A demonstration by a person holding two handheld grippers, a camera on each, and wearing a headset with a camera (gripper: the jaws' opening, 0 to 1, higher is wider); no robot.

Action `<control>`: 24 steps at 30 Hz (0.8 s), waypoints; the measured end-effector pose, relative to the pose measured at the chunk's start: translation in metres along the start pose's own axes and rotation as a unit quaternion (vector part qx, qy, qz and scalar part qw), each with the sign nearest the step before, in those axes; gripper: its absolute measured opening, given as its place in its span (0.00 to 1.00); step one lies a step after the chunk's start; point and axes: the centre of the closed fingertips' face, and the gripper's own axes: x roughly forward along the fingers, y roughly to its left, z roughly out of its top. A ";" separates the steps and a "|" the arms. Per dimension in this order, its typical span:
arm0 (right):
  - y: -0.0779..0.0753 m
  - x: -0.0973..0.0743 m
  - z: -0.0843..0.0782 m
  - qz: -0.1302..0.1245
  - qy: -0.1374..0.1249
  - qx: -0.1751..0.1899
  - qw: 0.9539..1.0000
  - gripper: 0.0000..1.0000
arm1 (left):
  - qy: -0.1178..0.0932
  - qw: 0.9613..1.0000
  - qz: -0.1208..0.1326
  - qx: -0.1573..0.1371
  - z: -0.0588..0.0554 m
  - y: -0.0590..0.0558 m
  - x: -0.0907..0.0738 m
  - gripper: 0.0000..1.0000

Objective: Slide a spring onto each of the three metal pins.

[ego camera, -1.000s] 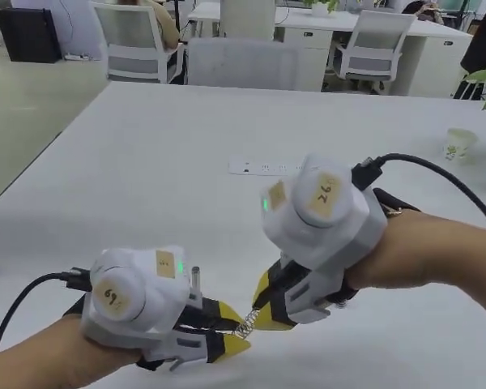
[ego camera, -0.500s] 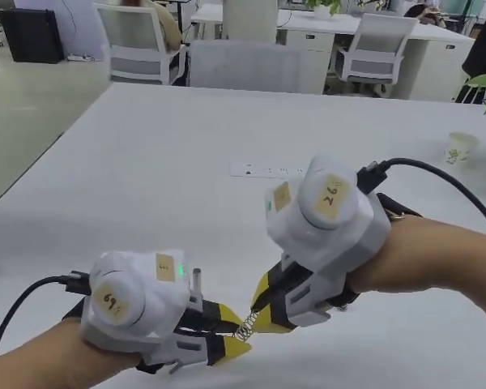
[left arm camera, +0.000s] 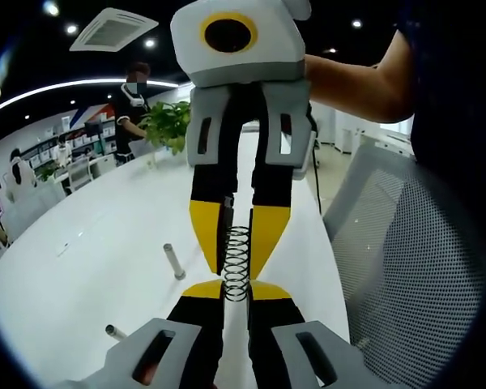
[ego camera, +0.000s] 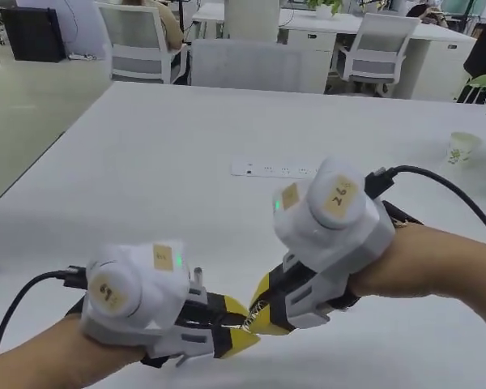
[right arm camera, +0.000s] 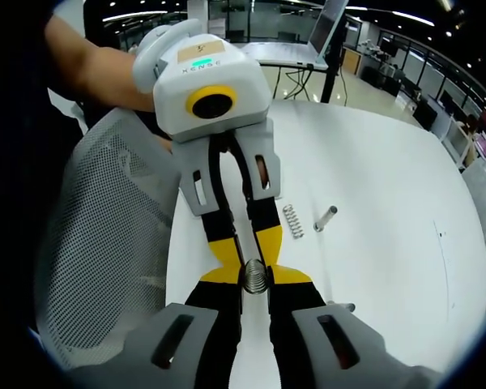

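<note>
A small steel spring (left arm camera: pixel 236 263) is pinched between both grippers near the table's front edge. My left gripper (left arm camera: pixel 236 290) is shut on its near end. My right gripper (left arm camera: pixel 236 237) comes in from above in the left gripper view, its yellow tips closed on the spring's sides. In the right gripper view the spring (right arm camera: pixel 255 277) shows end-on in my right gripper (right arm camera: pixel 255 279). In the head view the two gripper tips meet over the spring (ego camera: pixel 249 316). A metal pin (ego camera: pixel 196 275) stands behind the left gripper. Two pins (left arm camera: pixel 172 261) (left arm camera: pixel 113 331) and another loose spring (right arm camera: pixel 292 220) rest on the table.
A white power strip (ego camera: pixel 274 170) lies mid-table and a paper cup (ego camera: pixel 460 147) stands at the far right. A grey mesh chair (left arm camera: pixel 405 267) is close by the table edge. Office chairs (ego camera: pixel 138 40) and desks stand beyond the table.
The two grippers have drawn closer, tip to tip, so less of the spring shows between them. The left gripper has shifted slightly right.
</note>
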 end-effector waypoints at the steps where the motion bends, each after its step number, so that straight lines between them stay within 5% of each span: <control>1: 0.000 0.000 0.001 0.001 -0.002 0.002 1.000 0.09 | -0.002 1.000 0.000 -0.001 0.001 0.000 0.000 0.02; 12: -0.001 0.000 0.001 0.005 0.000 0.003 1.000 0.09 | -0.006 1.000 0.001 -0.004 0.002 0.001 0.002 0.03; 24: -0.010 -0.005 -0.007 -0.006 0.012 0.004 1.000 0.09 | 0.000 0.999 0.001 -0.040 -0.006 0.003 -0.005 0.21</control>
